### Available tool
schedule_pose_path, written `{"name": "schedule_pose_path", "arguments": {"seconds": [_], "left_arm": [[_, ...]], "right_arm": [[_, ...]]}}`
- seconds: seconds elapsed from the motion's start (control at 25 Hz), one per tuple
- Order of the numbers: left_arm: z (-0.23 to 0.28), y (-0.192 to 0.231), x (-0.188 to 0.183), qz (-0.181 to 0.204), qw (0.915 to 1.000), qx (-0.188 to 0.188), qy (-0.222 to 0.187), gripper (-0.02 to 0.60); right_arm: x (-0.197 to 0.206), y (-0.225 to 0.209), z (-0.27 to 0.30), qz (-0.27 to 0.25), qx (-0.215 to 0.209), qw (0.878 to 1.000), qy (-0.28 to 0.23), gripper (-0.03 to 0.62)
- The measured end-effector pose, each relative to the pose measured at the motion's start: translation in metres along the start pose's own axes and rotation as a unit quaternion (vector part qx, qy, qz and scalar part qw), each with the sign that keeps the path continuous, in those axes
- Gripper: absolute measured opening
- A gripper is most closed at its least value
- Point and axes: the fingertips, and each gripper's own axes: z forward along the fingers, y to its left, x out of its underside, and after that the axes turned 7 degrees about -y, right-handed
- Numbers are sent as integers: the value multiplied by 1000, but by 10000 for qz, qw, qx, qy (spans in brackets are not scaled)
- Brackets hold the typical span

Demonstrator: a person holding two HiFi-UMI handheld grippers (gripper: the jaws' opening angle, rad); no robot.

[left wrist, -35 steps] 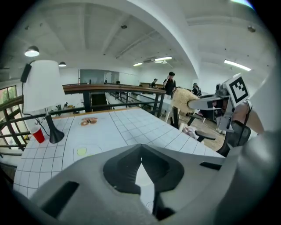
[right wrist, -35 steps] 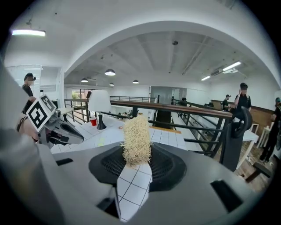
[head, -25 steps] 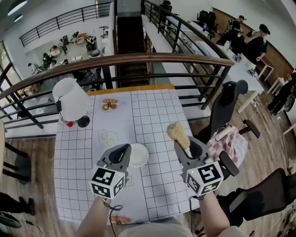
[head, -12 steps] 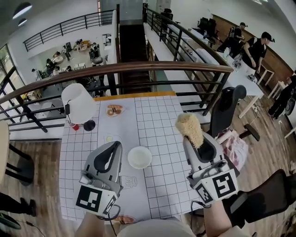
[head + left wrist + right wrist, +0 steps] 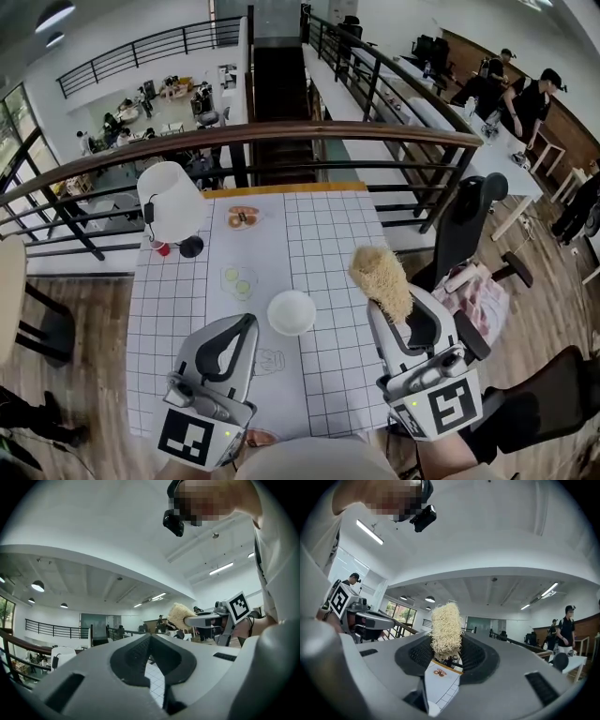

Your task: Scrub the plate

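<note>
A small round white plate sits on the grid-patterned table, near its middle. My left gripper hangs down-left of the plate and apart from it; its jaws meet at the tip with nothing between them. My right gripper is off to the plate's right, raised, and shut on a tan fibrous scrubber. The scrubber sticks up out of the jaws in the right gripper view. It also shows at the right of the left gripper view as a tan tuft.
A white lamp stands at the table's far left beside a red object. A dish of sliced cucumber and a far dish of food lie beyond the plate. A railing borders the far edge. A black chair stands right.
Both grippers have drawn back toward me and risen. The left gripper has left the plate's left edge. The scrubber has stayed in the right gripper.
</note>
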Motion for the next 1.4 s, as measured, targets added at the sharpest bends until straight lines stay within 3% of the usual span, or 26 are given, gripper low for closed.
{"name": "schedule_pose_path", "arguments": {"seconds": [0.16, 0.36, 0.56, 1.4], "left_arm": [[-7, -11, 27, 426, 9985, 56, 331, 13], [-14, -16, 59, 366, 9964, 9, 770, 14], [-16, -20, 69, 357, 9956, -3, 863, 13], [-24, -29, 77, 346, 9947, -44, 970, 13]], "right_arm": [[18, 10, -7, 199, -62, 9996, 193, 138], [39, 27, -13, 309, -209, 9984, 425, 138], [46, 38, -14, 361, -422, 9972, 497, 138], [57, 39, -24, 293, -361, 9971, 602, 138]]}}
